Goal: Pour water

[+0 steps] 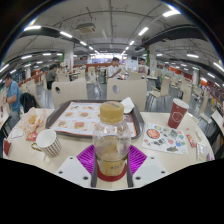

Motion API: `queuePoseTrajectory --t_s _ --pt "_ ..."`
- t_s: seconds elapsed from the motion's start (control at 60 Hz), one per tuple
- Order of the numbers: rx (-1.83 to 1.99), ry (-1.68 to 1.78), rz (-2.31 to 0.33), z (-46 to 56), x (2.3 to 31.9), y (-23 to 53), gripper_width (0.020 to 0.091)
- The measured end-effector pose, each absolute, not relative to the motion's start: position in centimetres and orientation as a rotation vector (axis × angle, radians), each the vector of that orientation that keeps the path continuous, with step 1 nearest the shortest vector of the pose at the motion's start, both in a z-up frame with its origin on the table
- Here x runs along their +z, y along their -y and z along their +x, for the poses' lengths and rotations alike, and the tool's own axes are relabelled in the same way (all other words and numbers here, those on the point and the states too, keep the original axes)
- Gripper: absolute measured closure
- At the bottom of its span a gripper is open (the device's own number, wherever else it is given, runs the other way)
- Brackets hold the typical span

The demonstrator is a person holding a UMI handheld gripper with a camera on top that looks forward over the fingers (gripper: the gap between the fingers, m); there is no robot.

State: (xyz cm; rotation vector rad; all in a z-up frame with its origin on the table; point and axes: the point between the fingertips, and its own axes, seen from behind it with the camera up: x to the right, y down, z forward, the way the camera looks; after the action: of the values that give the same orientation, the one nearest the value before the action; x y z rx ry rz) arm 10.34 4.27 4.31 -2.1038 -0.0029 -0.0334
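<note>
Table [80, 150]: a pale top is seen under everything.
Tray [82, 118]: laid on the table, just behind the bottle.
Bottle [111, 140]: a clear bottle is held upright between the fingers.
Gripper [111, 160]: closed on the bottle, purple pads pressed on both sides.
Cup [47, 143]: left of the bottle.

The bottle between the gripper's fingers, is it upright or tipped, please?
Upright: the bottle stands vertical between the gripper fingers, its neck pointing straight up.
</note>
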Motion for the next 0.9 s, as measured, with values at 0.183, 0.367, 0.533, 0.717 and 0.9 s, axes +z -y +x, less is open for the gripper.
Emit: queuePoseTrajectory --t_s 0.183,0.367,0.533,0.717,0.9 --pt "-0.019 -0.019 -2.086 10.6 4.5 -4.3 0.0668" --pt "-0.021 -0.045 -2.200 10.5 3.2 -3.0 0.0389" --pt "-0.077 -0.076 -2.221 10.4 6.2 0.4 0.0248" --pt "-0.096 -0.064 -2.265 7.9 11.1 7.1 0.0256" --pt "-0.090 -0.079 -2.294 6.2 15.1 13.4 0.0253"
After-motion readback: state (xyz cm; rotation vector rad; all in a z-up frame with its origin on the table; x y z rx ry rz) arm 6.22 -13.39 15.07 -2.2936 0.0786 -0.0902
